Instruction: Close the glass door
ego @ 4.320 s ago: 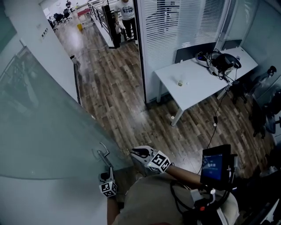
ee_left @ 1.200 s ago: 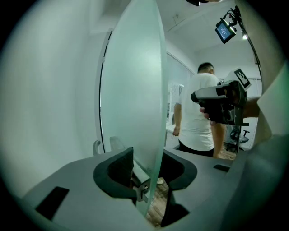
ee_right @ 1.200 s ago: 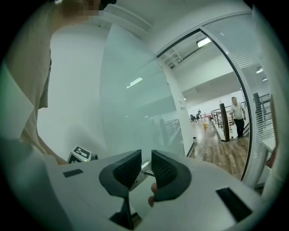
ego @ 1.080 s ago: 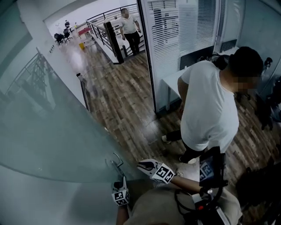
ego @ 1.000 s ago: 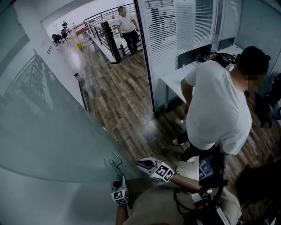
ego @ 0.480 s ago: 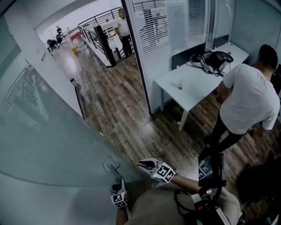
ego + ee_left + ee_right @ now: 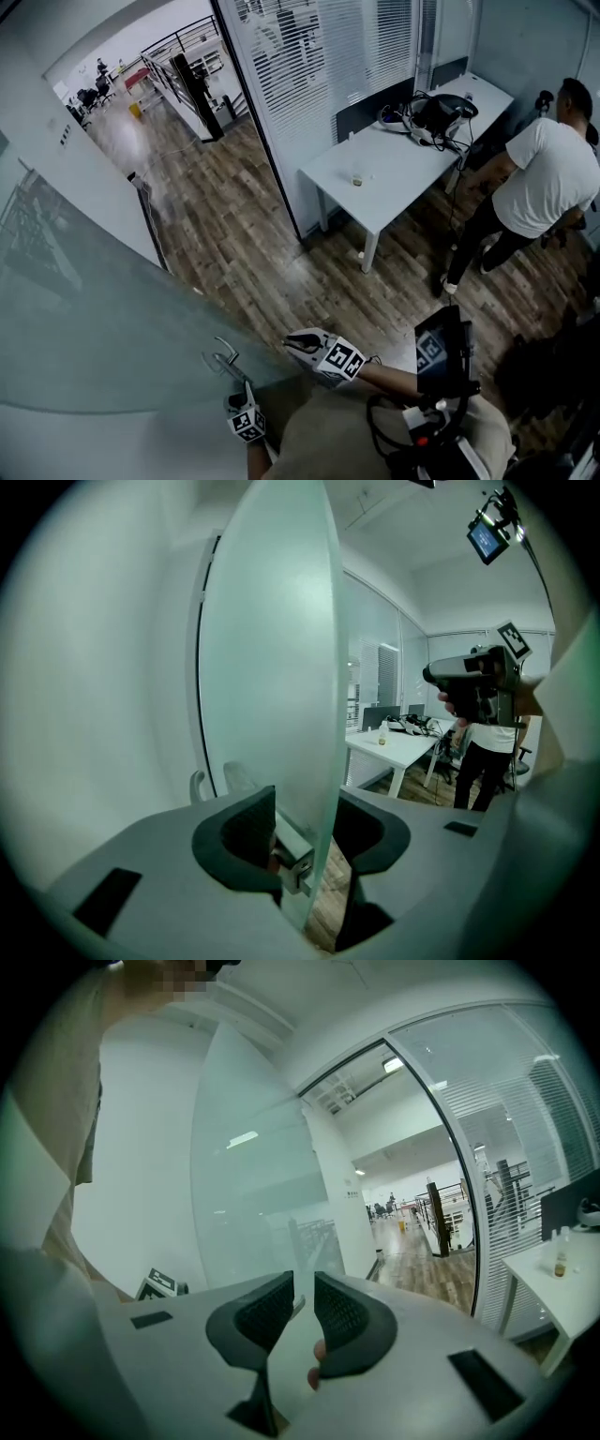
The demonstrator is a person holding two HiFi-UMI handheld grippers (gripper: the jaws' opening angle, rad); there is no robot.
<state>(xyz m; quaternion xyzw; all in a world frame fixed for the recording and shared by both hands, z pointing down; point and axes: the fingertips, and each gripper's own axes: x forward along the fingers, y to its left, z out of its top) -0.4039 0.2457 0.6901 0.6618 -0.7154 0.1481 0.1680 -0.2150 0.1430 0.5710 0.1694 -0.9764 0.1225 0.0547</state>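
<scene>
The frosted glass door (image 7: 103,328) stands swung open at the left, its metal handle (image 7: 223,359) near its free edge. My left gripper (image 7: 246,398) reaches up to that handle. In the left gripper view its jaws straddle the door's edge (image 7: 323,667). One pad lies against the handle's metal fitting (image 7: 292,860), the other against the far side of the glass. My right gripper (image 7: 292,343) hangs just right of the door edge. In its own view the right gripper (image 7: 302,1302) faces the glass door (image 7: 253,1194) with a narrow gap and nothing between the pads.
A doorway frame post (image 7: 258,141) and a blinds partition (image 7: 319,56) stand ahead. A white desk (image 7: 403,164) carries a headset and a small bottle. A person in a white shirt (image 7: 548,178) bends at the far right. A screen (image 7: 439,349) hangs at my chest.
The person in the white shirt has walked from the middle of the room to the far right. Both grippers and the door handle have shifted a little left in the picture.
</scene>
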